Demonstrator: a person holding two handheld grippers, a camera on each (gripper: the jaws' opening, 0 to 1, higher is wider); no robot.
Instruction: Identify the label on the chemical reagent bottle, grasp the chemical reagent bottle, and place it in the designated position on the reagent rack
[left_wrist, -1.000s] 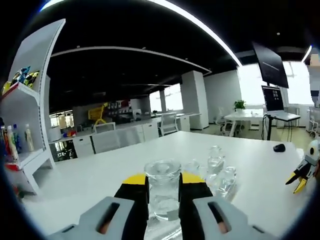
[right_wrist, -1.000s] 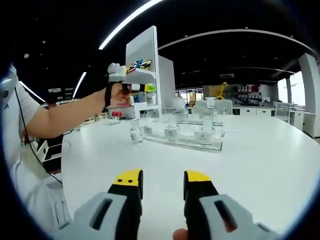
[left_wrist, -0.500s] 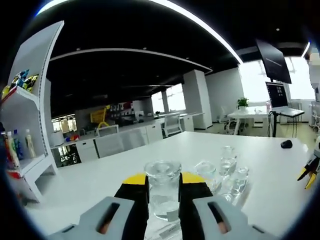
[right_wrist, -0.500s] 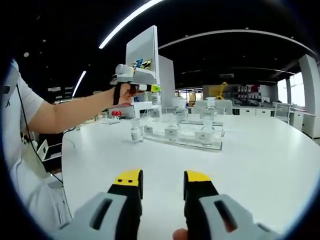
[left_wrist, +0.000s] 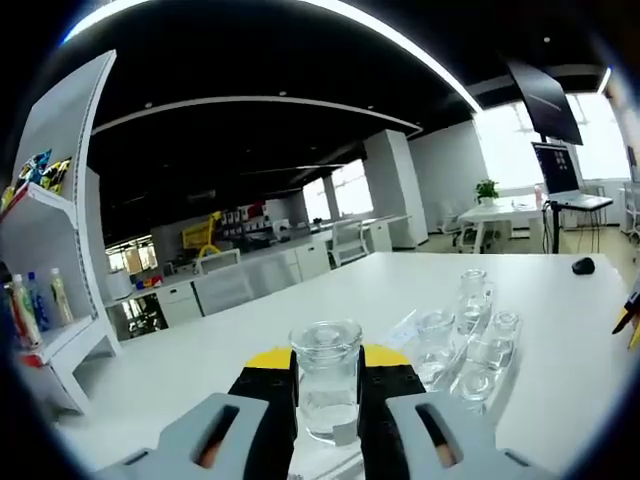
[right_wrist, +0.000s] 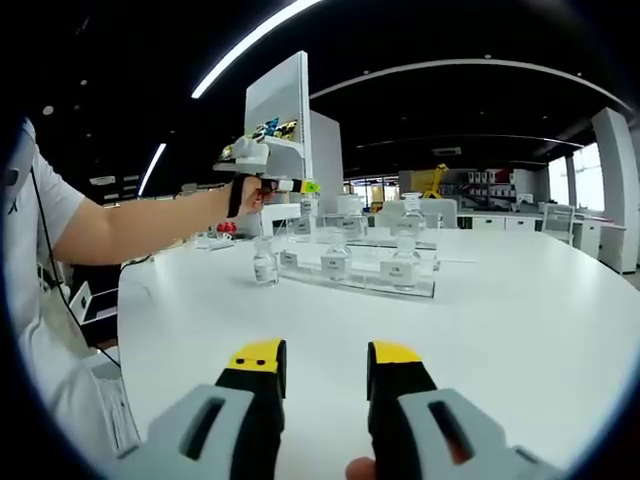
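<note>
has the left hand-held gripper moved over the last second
Yes. In the right gripper view the left hand-held gripper has shifted right, toward the clear acrylic reagent rack, judged against the white shelf unit.

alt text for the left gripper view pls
The left gripper holds a clear glass reagent bottle upright between its yellow-tipped jaws, above a white table. More glass bottles stand in a clear reagent rack to the right, white shelving at left.

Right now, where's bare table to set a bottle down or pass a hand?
Free: the wide white table between the right claw and the clear reagent rack, and all to the rack's right. Crowded: the rack itself, lined with small bottles, plus one lone bottle off its left end, under the left claw.
</note>
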